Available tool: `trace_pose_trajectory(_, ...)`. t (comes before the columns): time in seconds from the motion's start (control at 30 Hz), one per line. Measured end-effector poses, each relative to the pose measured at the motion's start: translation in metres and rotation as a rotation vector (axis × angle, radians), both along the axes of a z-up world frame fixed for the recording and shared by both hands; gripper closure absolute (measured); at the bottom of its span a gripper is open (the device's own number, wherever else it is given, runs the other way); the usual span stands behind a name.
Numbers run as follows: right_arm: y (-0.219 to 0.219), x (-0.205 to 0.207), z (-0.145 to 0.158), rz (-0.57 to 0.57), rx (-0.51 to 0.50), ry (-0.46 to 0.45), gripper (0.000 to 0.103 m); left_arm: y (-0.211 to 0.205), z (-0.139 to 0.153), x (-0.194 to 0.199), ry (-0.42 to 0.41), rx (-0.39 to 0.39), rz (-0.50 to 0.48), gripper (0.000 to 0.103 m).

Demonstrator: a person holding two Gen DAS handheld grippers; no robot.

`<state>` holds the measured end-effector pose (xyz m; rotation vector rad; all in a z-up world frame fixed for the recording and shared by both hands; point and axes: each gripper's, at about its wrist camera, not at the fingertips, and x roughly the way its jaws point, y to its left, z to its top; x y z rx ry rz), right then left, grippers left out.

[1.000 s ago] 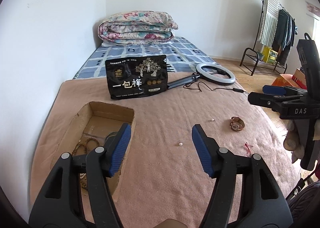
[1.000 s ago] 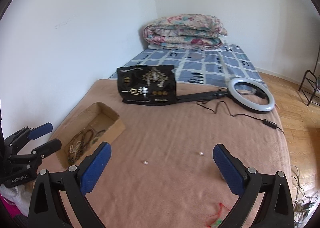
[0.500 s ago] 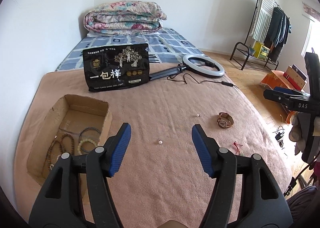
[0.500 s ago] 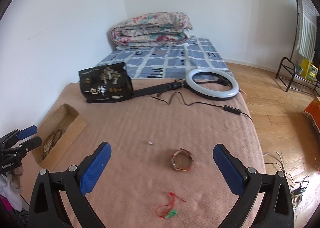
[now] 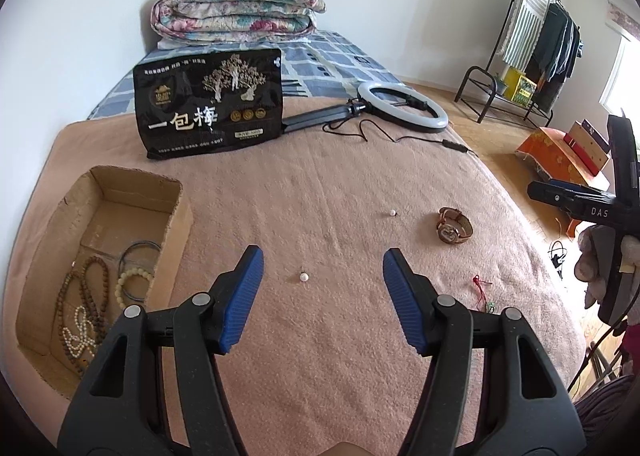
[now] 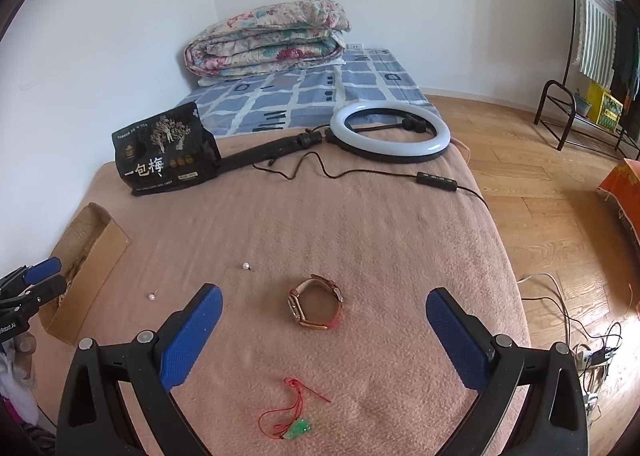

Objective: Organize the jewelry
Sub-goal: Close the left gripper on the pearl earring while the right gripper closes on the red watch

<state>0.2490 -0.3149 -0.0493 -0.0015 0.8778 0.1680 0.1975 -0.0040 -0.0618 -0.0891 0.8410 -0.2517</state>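
Note:
A cardboard box (image 5: 180, 212) at the left of the pink blanket holds several bead bracelets and necklaces (image 5: 86, 296). Loose on the blanket lie a near pearl earring (image 5: 304, 276), a second pearl (image 5: 392, 212), a wristwatch (image 5: 454, 225) and a red cord with a green pendant (image 5: 482, 288). My left gripper (image 5: 323, 288) is open and empty, the near pearl just ahead between its fingers. My right gripper (image 6: 324, 330) is open and empty, with the watch (image 6: 316, 306) ahead between its fingers and the red cord (image 6: 294, 414) just below. The box edge (image 6: 94, 244) and both pearls (image 6: 246, 266) show there too.
A black snack bag (image 5: 210, 102) stands at the far side of the blanket. A ring light (image 5: 402, 106) with its cable lies beside it. A folded quilt (image 5: 236, 8) sits at the head of the bed. The blanket's right edge drops to wooden floor (image 6: 560, 184).
Both views have swung right. The left gripper has come off the box to face the near pearl. The right gripper has moved over the watch and red cord. Both stay open.

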Motion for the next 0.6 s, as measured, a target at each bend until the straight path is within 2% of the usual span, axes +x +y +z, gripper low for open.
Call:
trace_pose_trajectory(0.2,0.001,0.01,-0.019,0.009,-0.01,0.022,0.0,-0.005,-0.027,0.014,0.054,0.012,-0.017,0.052)
trace_pose_trajectory(0.3,0.005,0.014,-0.029,0.019,-0.016,0.03,0.0,-0.008,-0.039,0.02,0.071,0.012,-0.018,0.054)
trace_pose_trajectory(0.37,0.007,0.018,-0.037,0.028,-0.024,0.04,0.0,-0.01,-0.048,0.024,0.086,0.016,-0.025,0.062)
trace_pose_trajectory(0.53,0.012,0.028,-0.059,0.045,-0.03,0.073,0.0,-0.015,-0.071,0.032,0.119,0.029,-0.046,0.064)
trace_pose_trajectory(0.6,0.014,0.031,-0.067,0.052,-0.033,0.086,0.0,-0.017,-0.081,0.036,0.141,0.037,-0.05,0.07)
